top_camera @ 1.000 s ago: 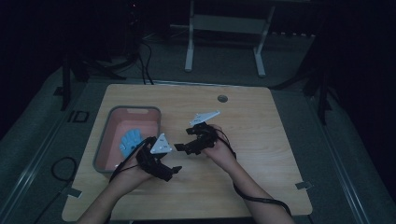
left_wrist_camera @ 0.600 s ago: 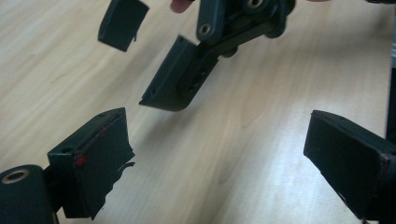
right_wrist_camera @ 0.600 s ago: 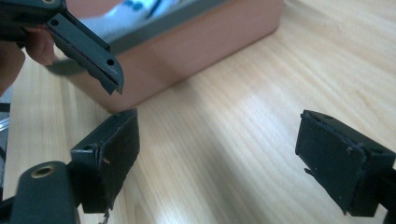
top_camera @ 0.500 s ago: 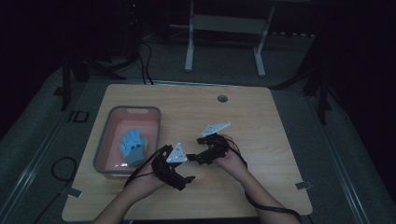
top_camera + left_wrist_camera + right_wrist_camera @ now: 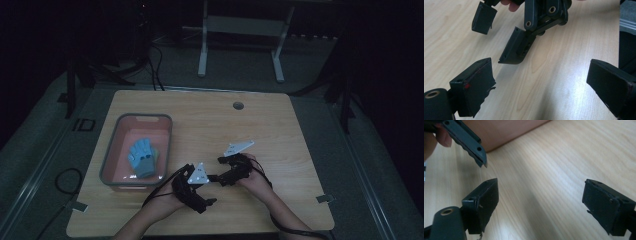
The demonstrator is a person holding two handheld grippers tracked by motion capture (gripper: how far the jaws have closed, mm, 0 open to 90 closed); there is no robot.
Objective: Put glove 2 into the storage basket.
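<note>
Both grippers are hovering low over the bare wooden table (image 5: 280, 130), near its front edge, tips turned toward each other. The left gripper (image 5: 541, 82) is standing wide apart, clamping nothing; between its jaws only wood grain is showing. Just ahead of it, in the left gripper view, the right gripper (image 5: 499, 32) is facing it, its jaws parted too and empty. The right gripper view is giving the same reading: wide gap, plain table between, and a jaw of the left gripper (image 5: 466, 140) is poking in at the upper left, close by.

From the high view, the left gripper (image 5: 207, 192) and the right gripper (image 5: 220, 170) are sitting just beside one another, almost tip to tip, whether touching cannot be told.

The glove (image 5: 142, 159), light blue, is lying inside the tray (image 5: 111, 155), a grey-rimmed pink bin. It is resting to the outer left of the left gripper, near it but apart, and farther from the right gripper. Neither gripper is reaching into the tray.
</note>
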